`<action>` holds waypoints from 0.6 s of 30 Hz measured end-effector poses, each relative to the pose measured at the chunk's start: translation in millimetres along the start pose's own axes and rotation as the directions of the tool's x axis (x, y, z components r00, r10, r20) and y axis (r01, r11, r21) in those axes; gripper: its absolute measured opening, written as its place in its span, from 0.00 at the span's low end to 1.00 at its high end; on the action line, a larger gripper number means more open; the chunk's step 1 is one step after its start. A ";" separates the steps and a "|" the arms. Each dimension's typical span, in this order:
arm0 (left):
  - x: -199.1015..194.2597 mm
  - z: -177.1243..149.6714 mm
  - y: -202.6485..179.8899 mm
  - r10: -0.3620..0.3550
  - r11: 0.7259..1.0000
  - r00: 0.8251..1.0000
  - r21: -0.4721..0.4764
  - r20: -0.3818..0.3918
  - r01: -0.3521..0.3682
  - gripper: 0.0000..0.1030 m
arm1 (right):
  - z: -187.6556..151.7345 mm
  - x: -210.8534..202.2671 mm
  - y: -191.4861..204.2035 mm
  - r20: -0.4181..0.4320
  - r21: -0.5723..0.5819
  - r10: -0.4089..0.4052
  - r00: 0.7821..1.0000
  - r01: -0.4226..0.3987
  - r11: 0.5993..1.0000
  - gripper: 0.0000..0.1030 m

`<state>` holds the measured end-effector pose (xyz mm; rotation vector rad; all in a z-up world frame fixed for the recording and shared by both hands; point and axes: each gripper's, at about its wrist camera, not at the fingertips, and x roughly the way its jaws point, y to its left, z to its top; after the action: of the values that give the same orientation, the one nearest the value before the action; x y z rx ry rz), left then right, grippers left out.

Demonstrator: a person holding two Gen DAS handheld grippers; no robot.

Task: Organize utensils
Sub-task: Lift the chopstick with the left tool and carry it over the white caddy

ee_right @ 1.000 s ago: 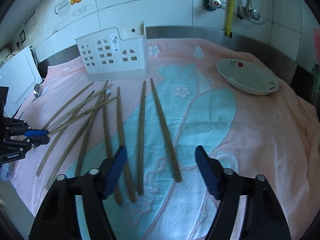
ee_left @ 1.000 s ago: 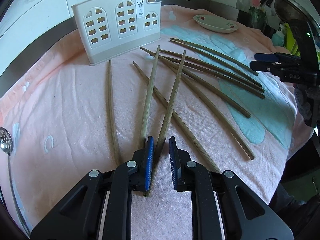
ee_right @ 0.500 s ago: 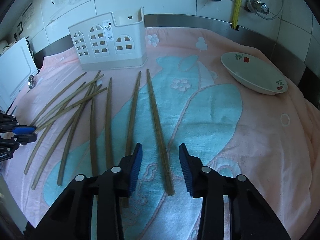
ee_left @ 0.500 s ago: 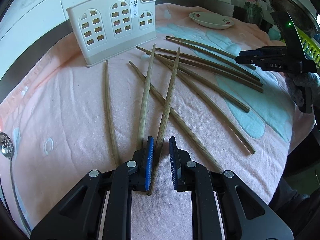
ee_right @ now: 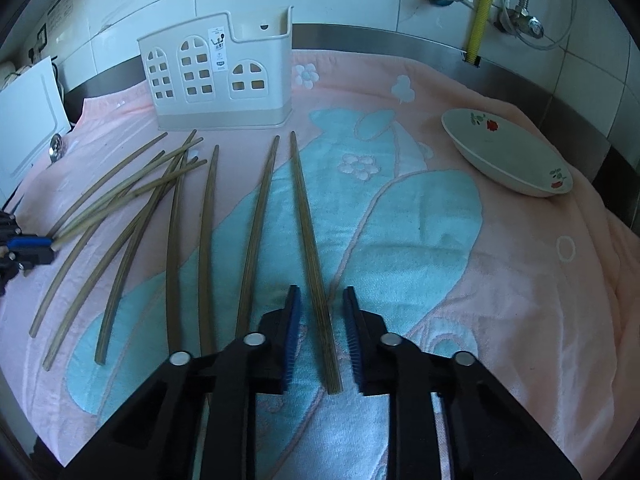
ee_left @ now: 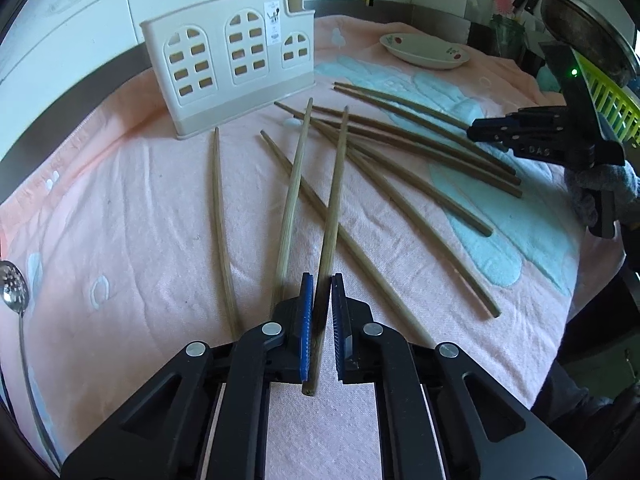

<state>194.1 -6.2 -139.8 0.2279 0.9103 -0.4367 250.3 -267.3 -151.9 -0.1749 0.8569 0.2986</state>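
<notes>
Several long wooden chopsticks lie fanned out on a pink and teal towel, in front of a white plastic utensil holder with arched windows. My left gripper is shut on the near end of one chopstick, which points toward the holder. My right gripper straddles the near end of the rightmost chopstick. Its jaws are closing, with a gap still on each side of the stick. Each gripper also appears in the other's view: the right gripper and the left gripper.
A white bowl with red flowers sits at the back right of the towel. A slotted metal spoon lies off the towel's left edge. A green basket and a pot lid stand at the far right; the tiled wall and pipes are behind.
The right jaws have narrowed from wide open to close around the rightmost chopstick. The left jaws have pinched in on their chopstick. Neither hand has shifted much.
</notes>
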 end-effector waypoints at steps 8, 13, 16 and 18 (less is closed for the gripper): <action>-21.4 5.7 1.2 -0.006 0.999 0.999 -0.040 0.052 0.008 0.07 | -2.9 -9.9 1.2 0.031 0.017 -0.005 1.000 0.005 1.000 0.07; -39.9 11.3 1.7 -0.001 0.998 0.995 -0.064 0.098 0.008 0.07 | 3.3 -35.0 4.1 0.098 0.030 -0.011 0.995 0.008 1.000 0.07; -52.8 17.9 3.0 0.002 0.996 0.991 -0.087 0.135 0.010 0.06 | 10.3 -57.4 6.4 0.164 0.046 -0.015 0.986 0.007 0.999 0.07; -59.9 21.3 3.7 0.002 0.995 0.988 -0.097 0.157 0.013 0.06 | 14.9 -69.2 6.9 0.197 0.053 -0.014 0.980 0.004 0.999 0.07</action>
<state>178.9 5.3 -79.1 0.0995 0.7762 -0.4081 216.0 -269.8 -89.6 -0.0984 0.6666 0.2796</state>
